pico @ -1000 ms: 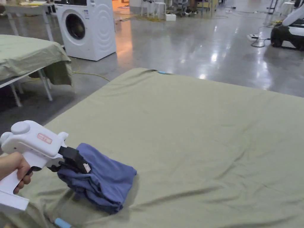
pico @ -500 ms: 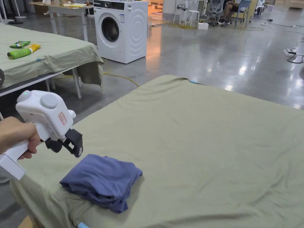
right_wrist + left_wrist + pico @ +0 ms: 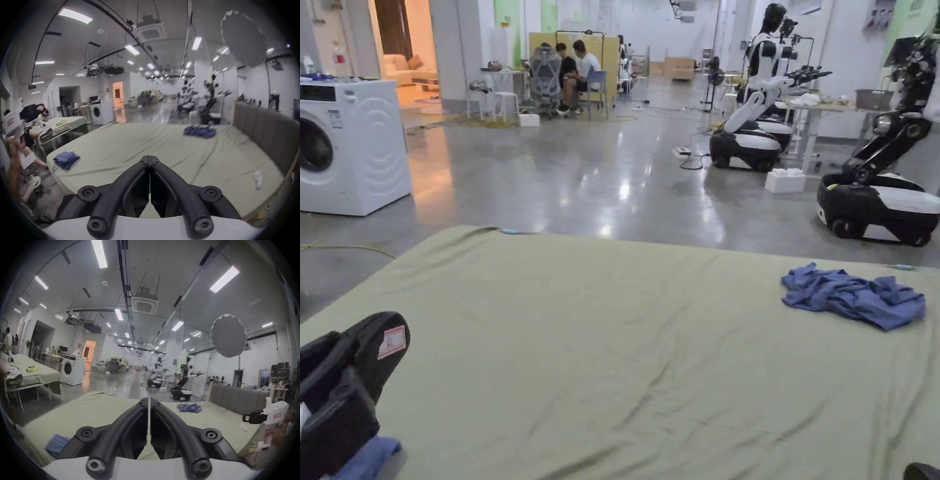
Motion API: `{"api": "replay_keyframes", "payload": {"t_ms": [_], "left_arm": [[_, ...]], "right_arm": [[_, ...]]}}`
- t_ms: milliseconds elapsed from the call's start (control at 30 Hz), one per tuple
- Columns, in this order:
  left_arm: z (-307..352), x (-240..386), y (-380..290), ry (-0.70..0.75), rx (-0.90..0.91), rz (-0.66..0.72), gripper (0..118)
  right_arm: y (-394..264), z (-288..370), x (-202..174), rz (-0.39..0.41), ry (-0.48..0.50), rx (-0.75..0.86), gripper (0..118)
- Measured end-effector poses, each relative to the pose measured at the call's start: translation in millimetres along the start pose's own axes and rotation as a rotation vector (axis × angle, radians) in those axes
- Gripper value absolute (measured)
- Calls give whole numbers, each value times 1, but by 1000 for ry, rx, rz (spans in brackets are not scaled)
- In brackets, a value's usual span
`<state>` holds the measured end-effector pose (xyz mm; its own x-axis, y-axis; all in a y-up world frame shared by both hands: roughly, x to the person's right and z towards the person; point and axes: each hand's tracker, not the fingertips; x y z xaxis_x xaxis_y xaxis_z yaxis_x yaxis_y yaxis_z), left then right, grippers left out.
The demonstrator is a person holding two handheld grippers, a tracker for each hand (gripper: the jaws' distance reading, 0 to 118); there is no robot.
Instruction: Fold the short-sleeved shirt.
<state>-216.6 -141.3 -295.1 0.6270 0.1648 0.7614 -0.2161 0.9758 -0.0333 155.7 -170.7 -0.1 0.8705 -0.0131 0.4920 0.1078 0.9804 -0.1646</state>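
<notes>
A folded blue shirt [image 3: 66, 160] lies near the left corner of the olive-sheeted bed [image 3: 625, 350]; its edge peeks in beside my left gripper [image 3: 375, 356] as a blue sliver [image 3: 362, 459]. A second blue shirt [image 3: 853, 297], crumpled, lies at the bed's far right [image 3: 189, 408] [image 3: 199, 132]. My left gripper [image 3: 148, 400] hovers above the bed with its jaws shut and nothing between them, the folded shirt [image 3: 56, 444] low to its left. My right gripper [image 3: 149, 158] is shut and empty over the near edge, and it appears from the side [image 3: 246, 417].
A grey headboard [image 3: 267, 126] runs along the bed's right side. A small white item [image 3: 258, 178] lies on the sheet near it. Beyond the bed are a washing machine [image 3: 344, 150], parked robots [image 3: 750, 137], seated people [image 3: 575, 69] and another covered table [image 3: 69, 123].
My left gripper let go of the folded shirt, rose off it and now sits low beside it. The head camera swung up and right, bringing the crumpled shirt into view.
</notes>
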Motion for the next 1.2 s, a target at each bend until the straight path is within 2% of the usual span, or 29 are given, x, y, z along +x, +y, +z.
{"api": "replay_keyframes", "payload": {"t_ms": [33,67,133,167,233,300,467,733,1000,1200], "left_arm": [[-2,17,-9,-24,2,-5,0],[1,33,-17,31,14,-30,0],[3,49,-28,20,-3,-63,0],[0,57,-36,73,-11,-99,0],[-5,61,-47,47,-95,-131,0],[-7,70,-59,81,-147,-132,0],[-5,74,-78,110,-228,-170,0],[-8,67,-79,127,-241,-148,0],[-16,71,-77,133,-233,-174,0],[-24,74,-80,138,-241,-180,0]], "right_arm": [[3,6,6,0,-18,34,3],[4,9,12,-7,-41,46,3],[4,16,21,-6,-60,49,3],[3,19,25,-9,-66,48,3],[-4,22,34,-18,-67,44,3],[-9,22,40,-27,-67,30,3],[-23,26,46,-52,-82,10,3],[-25,22,48,-76,-89,-7,3],[-25,21,49,-69,-117,-10,3],[-27,14,51,-48,-178,-34,3]]}}
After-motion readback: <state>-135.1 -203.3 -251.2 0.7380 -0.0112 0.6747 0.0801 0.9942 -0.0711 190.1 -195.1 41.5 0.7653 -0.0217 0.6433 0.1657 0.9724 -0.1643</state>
